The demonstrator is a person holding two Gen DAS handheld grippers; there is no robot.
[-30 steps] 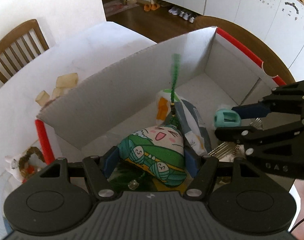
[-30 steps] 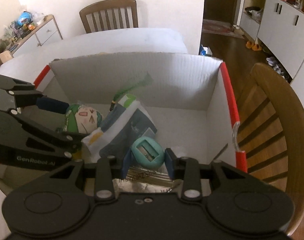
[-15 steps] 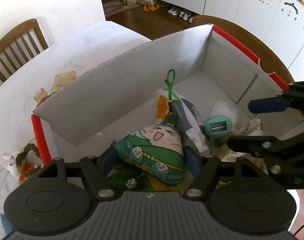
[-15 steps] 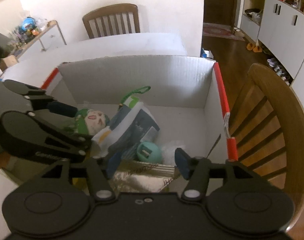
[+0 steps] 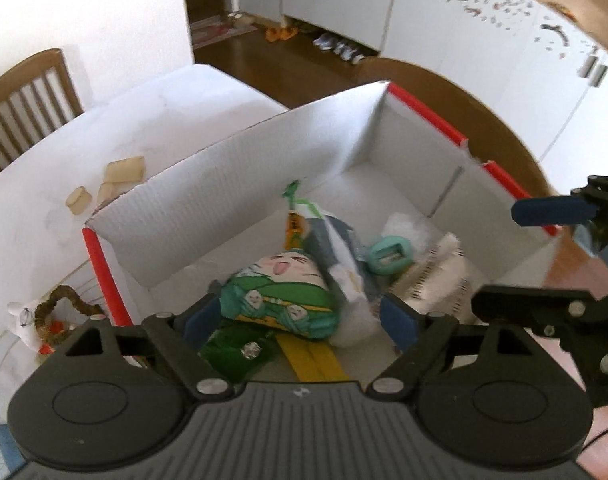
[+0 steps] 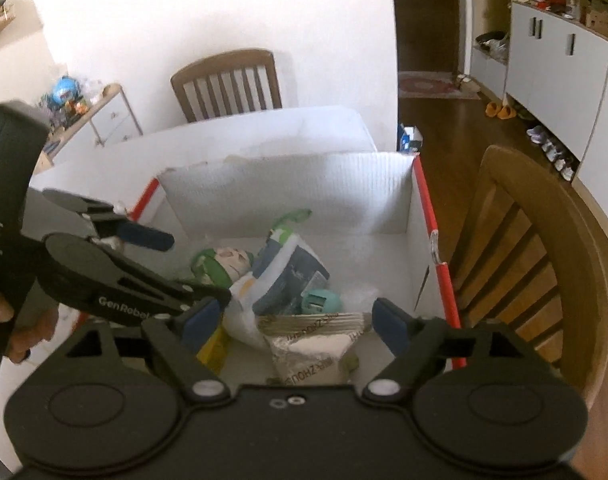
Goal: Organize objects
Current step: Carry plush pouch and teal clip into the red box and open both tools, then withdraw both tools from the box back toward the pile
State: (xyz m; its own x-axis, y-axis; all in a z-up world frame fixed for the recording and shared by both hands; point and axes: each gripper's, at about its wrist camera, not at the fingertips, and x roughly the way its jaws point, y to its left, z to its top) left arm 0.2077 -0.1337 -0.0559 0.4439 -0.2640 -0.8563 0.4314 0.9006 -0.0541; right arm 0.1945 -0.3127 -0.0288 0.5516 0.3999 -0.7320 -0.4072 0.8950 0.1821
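A white cardboard box [image 5: 223, 200] with red edges holds the sorted things. Inside lie a green plush toy [image 5: 279, 292] with a cartoon face, a blue-and-white pouch [image 5: 336, 248], a teal round object [image 5: 390, 258] and a silvery packet [image 5: 440, 276]. My left gripper [image 5: 299, 322] hovers over the plush; its jaws are opening and the pads do not press on it. My right gripper [image 6: 295, 320] hangs above the teal object [image 6: 320, 300] and the packet [image 6: 316, 340], jaws opening, nothing held. Each gripper shows in the other's view: right gripper [image 5: 496, 256], left gripper [image 6: 195, 268].
The box [image 6: 283, 196] stands on a white table [image 5: 143, 120]. Yellowish pieces [image 5: 121, 172] and a small toy with a brown cord [image 5: 51, 316] lie outside it on the left. Wooden chairs stand at the far side [image 6: 227, 80] and close on the right [image 6: 544, 260].
The right gripper let go of the teal object, which now lies in the box, and drew up and back. The left gripper opened off the plush and lifted slightly.
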